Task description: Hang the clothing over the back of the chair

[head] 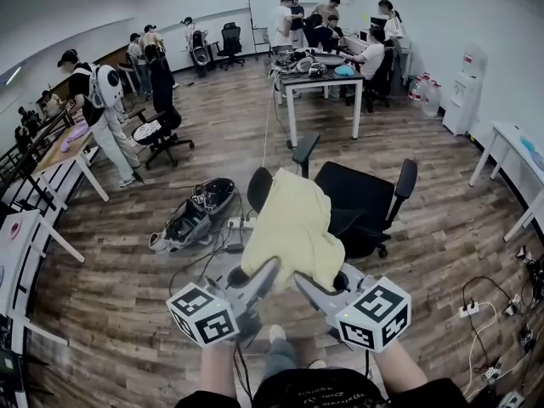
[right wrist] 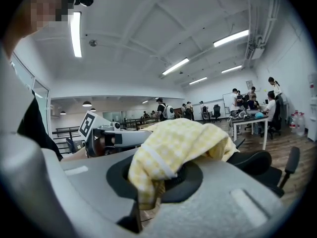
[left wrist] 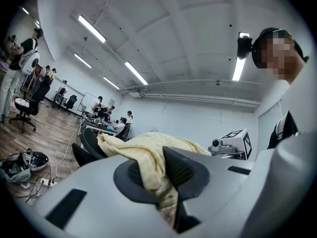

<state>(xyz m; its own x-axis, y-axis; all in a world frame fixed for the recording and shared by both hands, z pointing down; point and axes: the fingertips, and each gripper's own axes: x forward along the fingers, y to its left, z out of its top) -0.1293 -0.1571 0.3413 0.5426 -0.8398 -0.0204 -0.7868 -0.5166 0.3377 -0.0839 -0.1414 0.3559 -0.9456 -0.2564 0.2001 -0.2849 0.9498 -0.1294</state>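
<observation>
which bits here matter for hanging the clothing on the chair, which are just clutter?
Job:
- yellow garment, draped over the chair back
- black chair
- left gripper and right gripper, both shut on the garment

Clutter:
- gear on the floor
- power strip
- white table
- water dispenser

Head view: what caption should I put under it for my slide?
Left claw and right claw pinch a yellow cloth, holding it over the back of a black office chair.

Chair (head: 361, 195) back apparently mostly hidden behind clothing (head: 293, 228)
</observation>
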